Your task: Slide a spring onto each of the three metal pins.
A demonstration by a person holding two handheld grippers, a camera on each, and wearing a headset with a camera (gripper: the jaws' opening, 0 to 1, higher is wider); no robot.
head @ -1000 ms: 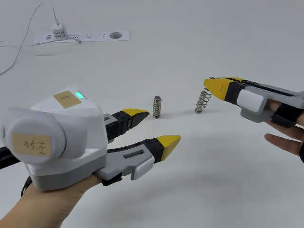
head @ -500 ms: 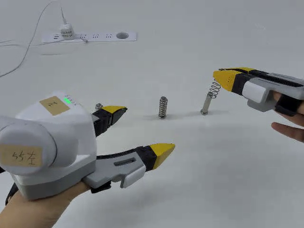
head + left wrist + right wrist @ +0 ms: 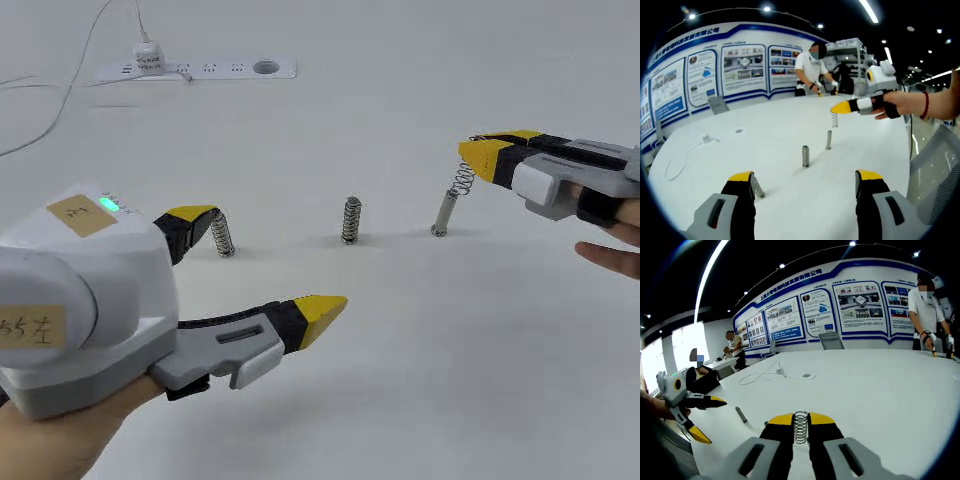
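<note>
Right gripper (image 3: 482, 157) clamped on a spring (image 3: 463, 179) over the right pin (image 3: 444, 212), left gripper (image 3: 255, 260) gaping

We see the right gripper pinching the spring between closed jaws. The spring's lower end is at the top of the tilted right pin, whose foot rests on the table (image 3: 400, 380); we cannot tell whether the coil is on the pin. The middle spring (image 3: 351, 219) stands upright between the other two. The left gripper hangs with jaws wide apart, holding nothing, its upper jaw just beside a leaning third spring (image 3: 222, 235); a power strip (image 3: 200, 70) lies far back on the table
</note>
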